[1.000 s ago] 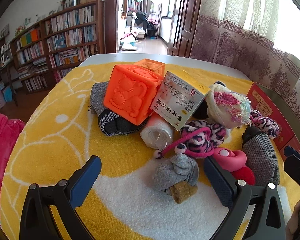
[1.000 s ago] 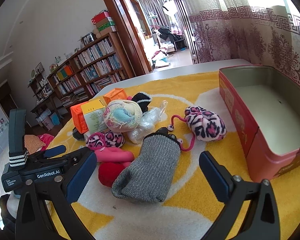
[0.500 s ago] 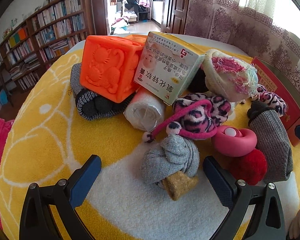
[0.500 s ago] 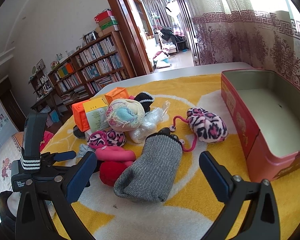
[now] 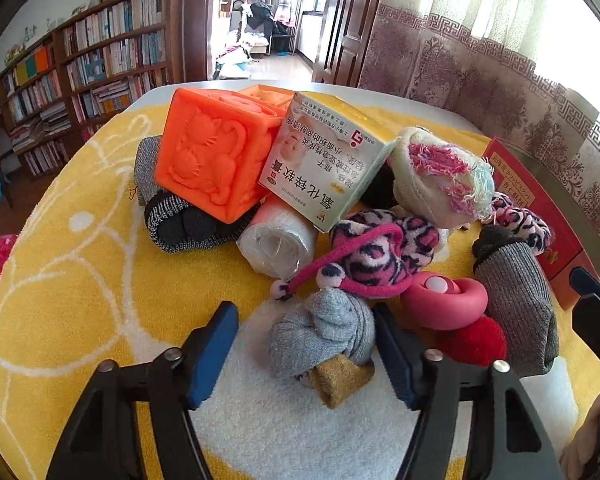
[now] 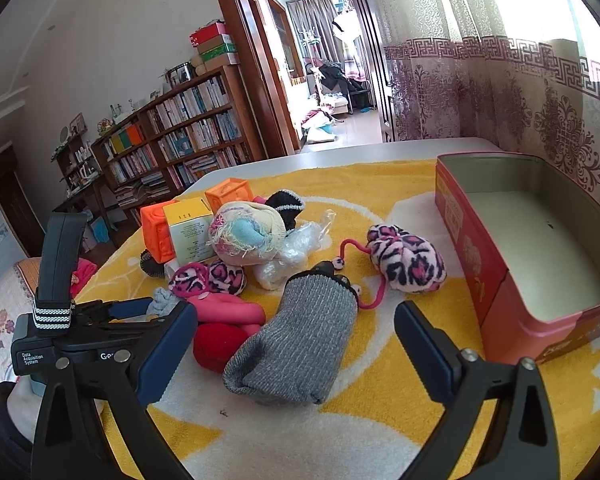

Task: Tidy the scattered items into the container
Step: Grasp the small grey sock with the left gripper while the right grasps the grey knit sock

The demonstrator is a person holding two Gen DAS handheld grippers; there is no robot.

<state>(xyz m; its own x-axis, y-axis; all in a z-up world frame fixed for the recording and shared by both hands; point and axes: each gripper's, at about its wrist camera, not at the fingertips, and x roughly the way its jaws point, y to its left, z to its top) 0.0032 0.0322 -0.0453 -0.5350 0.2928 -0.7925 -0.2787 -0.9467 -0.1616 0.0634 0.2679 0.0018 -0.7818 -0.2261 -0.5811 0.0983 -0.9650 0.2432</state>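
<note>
A pile of items lies on the yellow and white towel point(image 5: 68, 288): an orange cube point(image 5: 216, 160), a medicine box point(image 5: 328, 164), a white roll point(image 5: 278, 244), leopard-print socks point(image 5: 380, 252), a pink ring toy point(image 5: 448, 304) and a grey knit pouch point(image 6: 300, 340). My left gripper point(image 5: 304, 348) is open, its jaws partly closed around a knotted grey sock point(image 5: 324, 332), whose right side touches the right jaw. My right gripper point(image 6: 296, 356) is open over the grey knit pouch. The red tin box point(image 6: 476, 256) stands open and empty at the right.
A red ball point(image 6: 216, 344) lies beside the pouch. A second leopard sock ball point(image 6: 408, 260) lies near the tin. A cream sock bundle point(image 6: 244, 236) and clear plastic bag point(image 6: 296, 244) sit mid-pile. The table's far edge point(image 6: 340, 152), bookshelves and curtains lie behind.
My left gripper moved forward to the knotted grey sock and its jaws narrowed around it. The right gripper stayed nearly still, open over the knit pouch.
</note>
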